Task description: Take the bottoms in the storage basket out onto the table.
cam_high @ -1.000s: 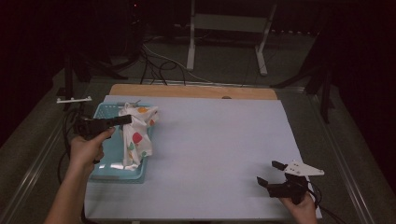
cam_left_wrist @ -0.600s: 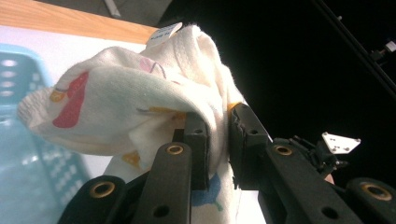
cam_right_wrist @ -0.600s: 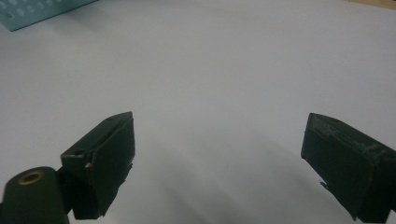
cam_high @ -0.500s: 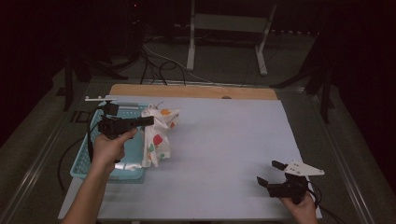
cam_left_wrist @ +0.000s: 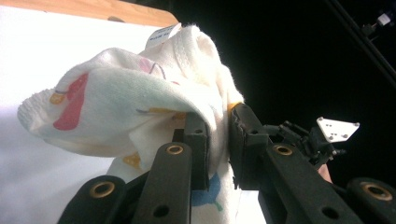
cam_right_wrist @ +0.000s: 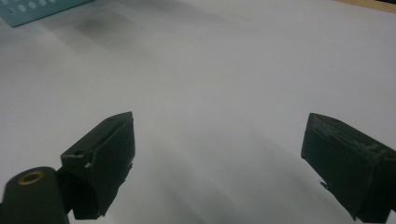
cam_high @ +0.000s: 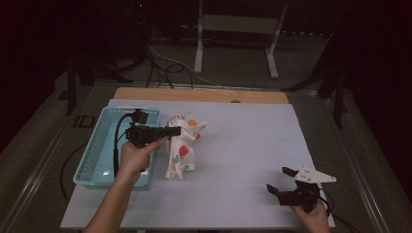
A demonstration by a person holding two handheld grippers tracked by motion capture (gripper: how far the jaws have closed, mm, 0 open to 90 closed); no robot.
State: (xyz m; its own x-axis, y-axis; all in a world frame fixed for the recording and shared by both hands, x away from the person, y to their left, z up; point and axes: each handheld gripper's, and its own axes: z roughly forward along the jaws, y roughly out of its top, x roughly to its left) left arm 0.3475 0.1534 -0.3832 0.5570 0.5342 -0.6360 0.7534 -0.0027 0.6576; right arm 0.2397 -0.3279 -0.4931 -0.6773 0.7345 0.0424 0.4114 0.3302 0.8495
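Note:
A white cloth with red, orange and green prints hangs from my left gripper, just right of the light blue basket. Its lower end reaches the white table cover. In the left gripper view the cloth drapes over the jaws, which pinch a fold of it at the gripper. My right gripper rests low at the table's front right, open with nothing between its jaws. The right gripper view looks across the bare white cover, and the gripper stands wide there.
The light blue basket's corner shows at the top left of the right gripper view. A wooden table edge runs along the back. Beyond it are cables and a metal stand on the dark floor.
My left gripper has carried the cloth to the right, from over the basket to just past its right wall. The right gripper has stayed put.

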